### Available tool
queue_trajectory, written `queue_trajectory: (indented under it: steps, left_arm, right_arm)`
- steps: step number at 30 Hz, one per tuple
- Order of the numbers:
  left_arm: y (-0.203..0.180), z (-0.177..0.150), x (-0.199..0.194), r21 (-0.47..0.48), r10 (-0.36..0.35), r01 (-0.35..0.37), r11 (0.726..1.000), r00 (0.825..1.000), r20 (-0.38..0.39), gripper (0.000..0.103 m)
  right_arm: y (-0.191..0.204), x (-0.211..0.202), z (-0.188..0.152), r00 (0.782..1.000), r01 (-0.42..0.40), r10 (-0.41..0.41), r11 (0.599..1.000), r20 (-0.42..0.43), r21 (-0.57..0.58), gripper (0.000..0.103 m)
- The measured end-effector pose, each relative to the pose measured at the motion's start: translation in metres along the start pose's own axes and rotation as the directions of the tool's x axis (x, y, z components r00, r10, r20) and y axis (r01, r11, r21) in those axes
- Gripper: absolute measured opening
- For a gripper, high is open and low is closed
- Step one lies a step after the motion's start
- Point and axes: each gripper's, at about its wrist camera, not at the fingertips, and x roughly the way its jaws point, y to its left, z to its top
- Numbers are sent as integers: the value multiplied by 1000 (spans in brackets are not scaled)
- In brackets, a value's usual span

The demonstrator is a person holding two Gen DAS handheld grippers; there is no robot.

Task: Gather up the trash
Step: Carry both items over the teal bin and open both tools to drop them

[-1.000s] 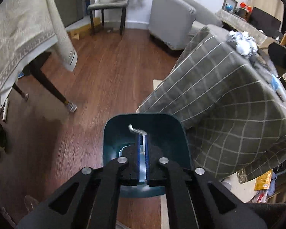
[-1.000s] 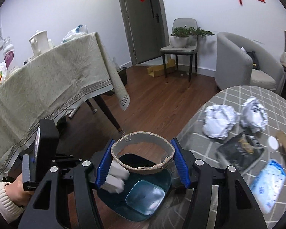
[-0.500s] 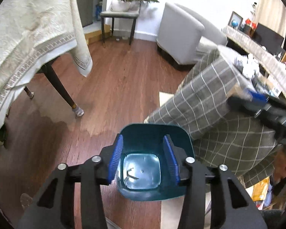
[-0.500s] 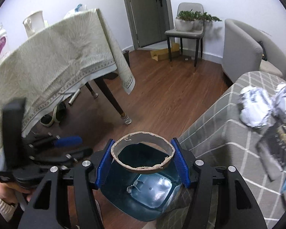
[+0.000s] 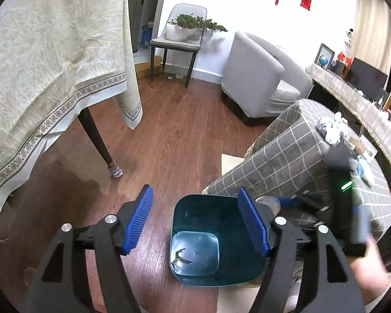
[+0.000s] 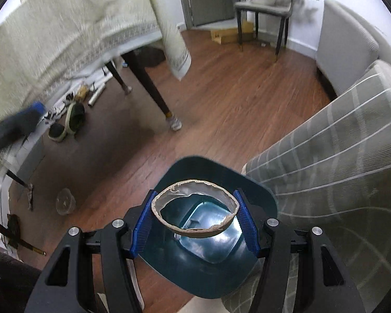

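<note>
A: Our right tool (image 6: 195, 221) grips the torn cardboard ring (image 6: 195, 209) above the teal bin (image 6: 258, 195), which stands on the wood floor (image 5: 174, 140).

B: Our left tool (image 5: 195, 221) gapes empty. Beside the bin, the checked-cloth surface (image 5: 286, 156) carries crumpled paper (image 5: 331, 130); a grey armchair (image 5: 255, 78) stands beyond.

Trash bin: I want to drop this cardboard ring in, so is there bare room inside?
Mostly bare: the trash bin floor holds only one small bent scrap at its left edge. The cardboard ring hangs above it.
</note>
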Motion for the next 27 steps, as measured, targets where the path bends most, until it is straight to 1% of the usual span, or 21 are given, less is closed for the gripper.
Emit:
queue_trajectory:
  steps: [6,9,11,13,16,18,19,20,21,22,27]
  left_arm:
    - [0,7,-14,-18,-27,28,999,999,40,68]
    - [-1,12,-22,-21,-13,15,1000,998,63,68]
    - [0,14,-26,-33,-22,25,999,997,74,66]
    - [-1,16,-29,-46,-28,32,998,996,82,58]
    - [-7,19,-35,-41,-28,32,999,995,95,56]
    - [-11,21,-38,-28,-21,24,999,994,105,56]
    - [-14,21,-39,-18,-22,24,1000,994,109,56]
    - [-16,21,-41,-11,-24,25,1000,993,115,56]
    - [-16,21,-42,-7,-28,29,1000,992,119,56]
    - [-18,22,-44,-2,-32,33,999,992,125,56]
    - [-23,25,-48,29,-21,17,999,988,151,59]
  right_arm:
    - [4,36,-15,995,17,-18,1000,-98,-14,61]
    - [2,53,-23,989,32,-33,999,-145,-11,62]
    - [-1,60,-30,984,42,-43,999,-172,-10,62]
    - [-2,66,-34,981,52,-53,999,-188,-10,62]
    - [-1,75,-40,976,60,-60,998,-211,-8,62]
    - [0,81,-42,970,69,-70,998,-232,-12,63]
    - [2,82,-43,968,66,-68,998,-243,-17,68]
    - [3,82,-43,968,58,-62,998,-243,-22,78]
    - [5,81,-42,969,58,-63,998,-239,-29,81]
    - [7,79,-42,970,62,-69,997,-232,-37,83]
    - [9,63,-34,980,50,-58,998,-192,-43,83]
